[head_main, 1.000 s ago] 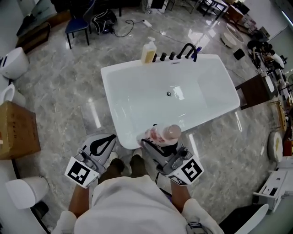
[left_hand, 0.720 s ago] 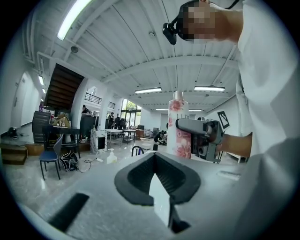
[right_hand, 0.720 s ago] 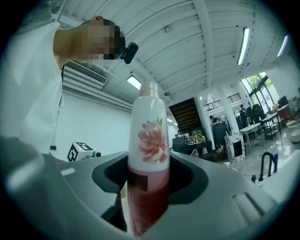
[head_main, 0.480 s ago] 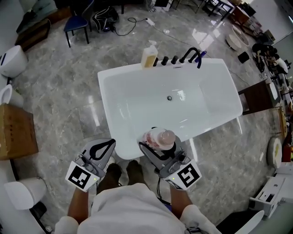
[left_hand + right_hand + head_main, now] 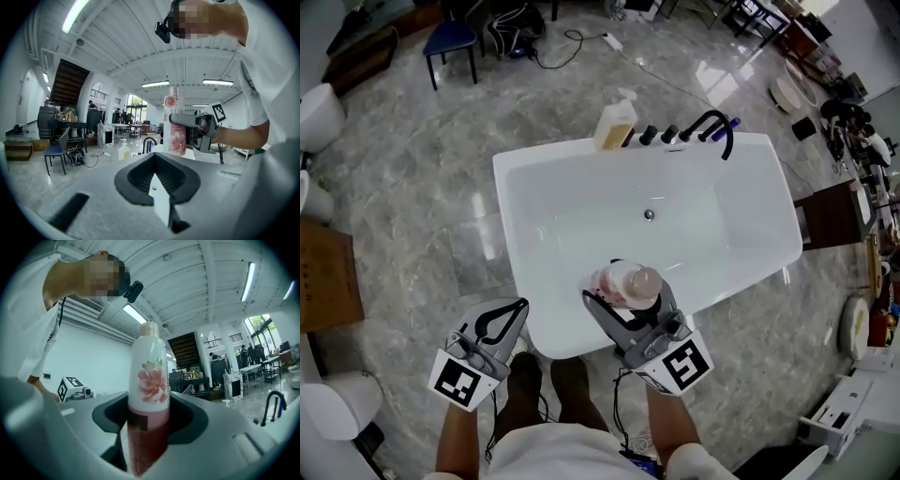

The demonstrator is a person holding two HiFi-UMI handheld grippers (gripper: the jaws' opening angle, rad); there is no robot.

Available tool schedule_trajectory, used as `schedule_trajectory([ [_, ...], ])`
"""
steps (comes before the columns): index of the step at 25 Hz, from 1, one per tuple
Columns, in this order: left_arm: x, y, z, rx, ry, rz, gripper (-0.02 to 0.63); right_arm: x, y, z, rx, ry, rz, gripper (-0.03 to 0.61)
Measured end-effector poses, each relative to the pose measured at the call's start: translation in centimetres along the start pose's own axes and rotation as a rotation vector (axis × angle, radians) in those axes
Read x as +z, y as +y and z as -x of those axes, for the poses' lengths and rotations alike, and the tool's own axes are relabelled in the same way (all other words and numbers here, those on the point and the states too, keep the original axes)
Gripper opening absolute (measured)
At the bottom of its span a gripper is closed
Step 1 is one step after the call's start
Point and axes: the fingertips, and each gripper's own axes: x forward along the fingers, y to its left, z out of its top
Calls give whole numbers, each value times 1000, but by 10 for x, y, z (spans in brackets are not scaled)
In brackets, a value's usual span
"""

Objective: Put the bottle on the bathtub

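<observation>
1 bottle (image 5: 149, 394) is your task's thing. Its upper body is white with a pink flower printed on it, its lower part is dark red, and it carries a pale rounded cap. It stands upright in your right gripper (image 5: 626, 292), whose 2 jaws are spread wide and pressed on the bottle's lower body from either side. In the head view the bottle sits over the near rim of the bathtub (image 5: 511, 216); whether its base touches the rim I cannot tell.

The bathtub is white and rectangular with rounded corners, standing on a grey marbled floor (image 5: 422, 187). A round drain (image 5: 649, 215) shows in its bottom. On the far rim stand a yellowish pump bottle (image 5: 616, 122), a row of 3 black knobs (image 5: 661, 134) and a curved black faucet (image 5: 717, 127).

Your right hand holds its gripper about level, jaws pointing out over the tub, marker cube towards you. Your left gripper (image 5: 517, 307) is near the tub's near left corner, over the floor. Its jaws are brought together at the tips with nothing between them. It points slightly down and lies well apart from the bottle.
</observation>
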Motion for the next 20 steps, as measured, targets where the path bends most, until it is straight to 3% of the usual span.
schedule_trajectory([
  [6,-28,56,-34,49,-13,-4,5,-44,-40,-45,-7,11,10,239],
  [15,-119,112,-92,79,-1,33,5,-153,-112,-116,-48,16,10,238],
  [20,-164,142,-128,90,30,-10,5,-217,-134,-159,-17,65,82,238],
])
